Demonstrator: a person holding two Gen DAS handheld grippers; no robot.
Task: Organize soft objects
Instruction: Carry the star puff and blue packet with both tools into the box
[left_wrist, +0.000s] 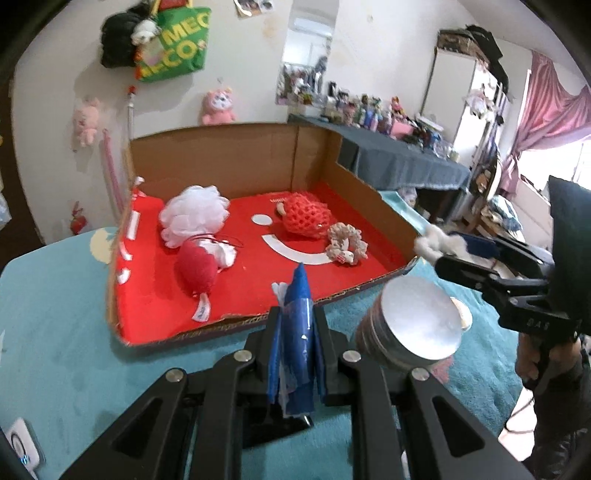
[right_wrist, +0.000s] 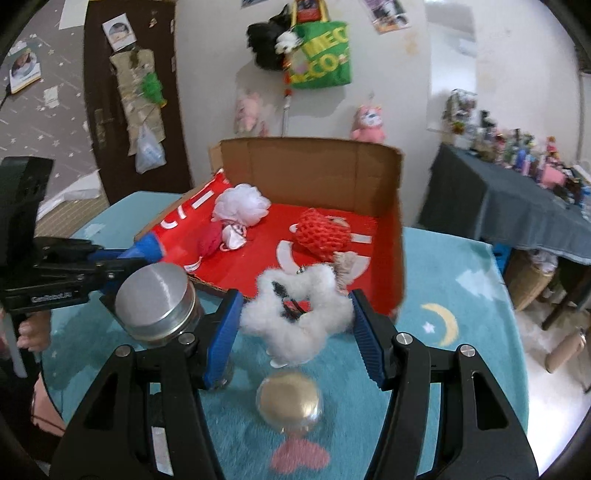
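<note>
A cardboard box (left_wrist: 221, 155) with a red floor stands on the teal mat; it also shows in the right wrist view (right_wrist: 314, 162). Inside lie a white mesh pouf (left_wrist: 194, 212), a red plush (left_wrist: 195, 271), a red net ball (left_wrist: 306, 216) and a beige scrunchie (left_wrist: 347, 243). My left gripper (left_wrist: 297, 332) is shut on a blue soft object (left_wrist: 299, 295) at the box's front edge. My right gripper (right_wrist: 297, 328) holds a white fluffy scrunchie (right_wrist: 295, 317) between its blue fingers, jaws wide, above the mat before the box; it also shows in the left wrist view (left_wrist: 439, 242).
A silver-lidded tin (left_wrist: 410, 325) stands on the mat between the grippers, also in the right wrist view (right_wrist: 159, 302). A clear ball with a gold inside (right_wrist: 290, 400) lies under my right gripper. A dark-clothed table (right_wrist: 517, 206) with figurines stands to the right.
</note>
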